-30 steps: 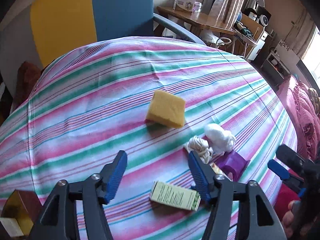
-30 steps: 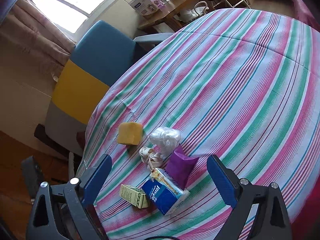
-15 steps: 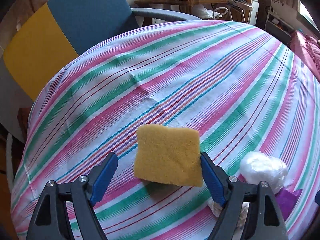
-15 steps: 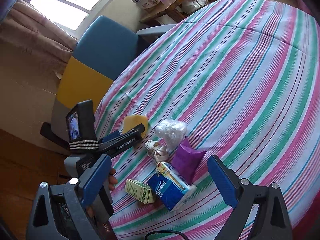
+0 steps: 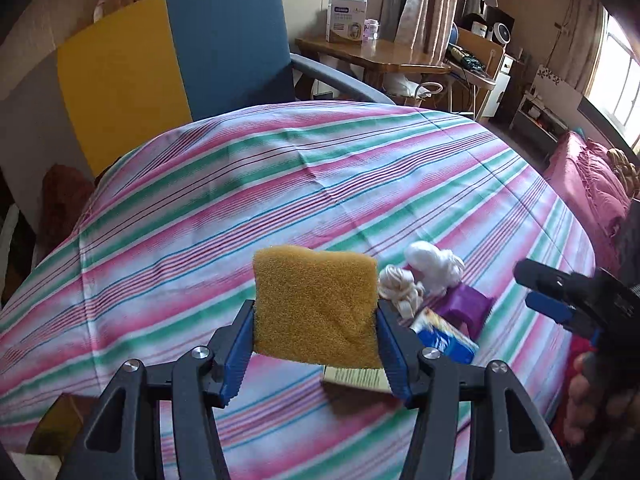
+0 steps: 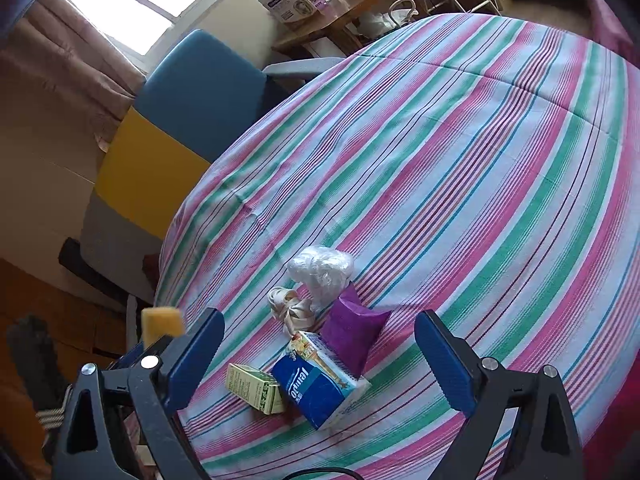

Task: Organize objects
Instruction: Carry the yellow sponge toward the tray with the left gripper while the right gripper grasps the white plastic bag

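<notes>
My left gripper [image 5: 316,340] is shut on a yellow sponge [image 5: 316,306] and holds it above the striped tablecloth [image 5: 280,184]; the sponge also shows at the left of the right wrist view [image 6: 160,321]. My right gripper [image 6: 316,348] is open and empty, above a cluster of items: a white plastic bag bundle [image 6: 322,270], a cream ribbon bundle [image 6: 292,310], a purple pouch [image 6: 352,326], a blue tissue pack [image 6: 318,384] and a small green-yellow box [image 6: 254,388]. The same cluster lies right of the sponge in the left wrist view [image 5: 432,280].
A blue and yellow chair [image 5: 180,60] stands behind the table. A wooden desk [image 5: 372,50] with a white box is at the back. A pink bed [image 5: 592,184] is at the right. A brown box [image 5: 60,428] sits at the lower left edge.
My left gripper closed on the yellow sponge and lifted it off the cloth. The right gripper stayed open over the cluster and shifted slightly.
</notes>
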A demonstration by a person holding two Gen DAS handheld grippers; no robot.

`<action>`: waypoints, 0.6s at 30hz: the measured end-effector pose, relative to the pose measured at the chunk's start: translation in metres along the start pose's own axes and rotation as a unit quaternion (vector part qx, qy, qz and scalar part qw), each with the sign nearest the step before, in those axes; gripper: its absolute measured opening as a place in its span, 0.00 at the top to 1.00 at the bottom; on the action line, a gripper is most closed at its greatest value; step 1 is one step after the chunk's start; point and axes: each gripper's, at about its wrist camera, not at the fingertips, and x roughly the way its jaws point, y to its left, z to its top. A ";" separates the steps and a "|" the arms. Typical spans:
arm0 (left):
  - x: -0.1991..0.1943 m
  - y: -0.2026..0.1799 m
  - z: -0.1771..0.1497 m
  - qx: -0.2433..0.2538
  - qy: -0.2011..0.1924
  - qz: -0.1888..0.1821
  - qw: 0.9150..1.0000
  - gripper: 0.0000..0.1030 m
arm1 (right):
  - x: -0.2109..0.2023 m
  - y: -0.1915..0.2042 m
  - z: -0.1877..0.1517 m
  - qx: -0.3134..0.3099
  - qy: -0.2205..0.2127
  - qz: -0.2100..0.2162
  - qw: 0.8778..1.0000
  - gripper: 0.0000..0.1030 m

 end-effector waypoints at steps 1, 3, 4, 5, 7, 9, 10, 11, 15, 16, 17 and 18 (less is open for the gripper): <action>-0.011 0.003 -0.007 -0.003 -0.001 -0.002 1.000 0.44 | 0.000 0.001 -0.001 -0.007 -0.002 -0.007 1.000 0.07; -0.034 0.009 -0.024 -0.013 -0.010 -0.008 1.000 0.44 | 0.001 0.004 -0.002 -0.019 -0.004 -0.019 1.000 0.09; -0.044 0.012 -0.032 -0.017 -0.012 -0.009 1.000 0.44 | 0.002 0.005 -0.002 -0.025 -0.004 -0.025 0.999 0.12; -0.053 0.015 -0.039 -0.022 -0.015 -0.011 1.000 0.44 | 0.003 0.006 -0.003 -0.031 -0.004 -0.032 0.999 0.15; -0.073 0.024 -0.057 -0.041 -0.018 -0.019 0.999 0.44 | 0.005 0.009 -0.004 -0.046 -0.003 -0.044 0.998 0.19; -0.090 0.033 -0.072 -0.058 -0.025 -0.027 0.998 0.44 | 0.009 0.015 -0.005 -0.065 0.006 -0.054 0.996 0.23; -0.098 0.037 -0.081 -0.062 -0.029 -0.029 0.997 0.44 | 0.010 0.018 -0.005 -0.074 0.011 -0.056 0.996 0.27; -0.107 0.040 -0.088 -0.065 -0.033 -0.029 0.997 0.44 | 0.012 0.022 -0.004 -0.085 0.016 -0.058 0.995 0.29; -0.133 0.055 -0.118 -0.076 -0.047 -0.028 0.996 0.44 | 0.025 0.049 0.008 -0.180 0.032 -0.091 0.979 0.29; -0.136 0.059 -0.124 -0.080 -0.049 -0.027 0.995 0.44 | 0.034 0.055 0.011 -0.209 0.045 -0.101 0.972 0.29; -0.140 0.064 -0.130 -0.087 -0.049 -0.028 0.995 0.44 | 0.043 0.059 0.014 -0.230 0.057 -0.111 0.965 0.30; -0.143 0.070 -0.138 -0.096 -0.049 -0.030 0.994 0.44 | 0.052 0.062 0.017 -0.244 0.065 -0.125 0.959 0.31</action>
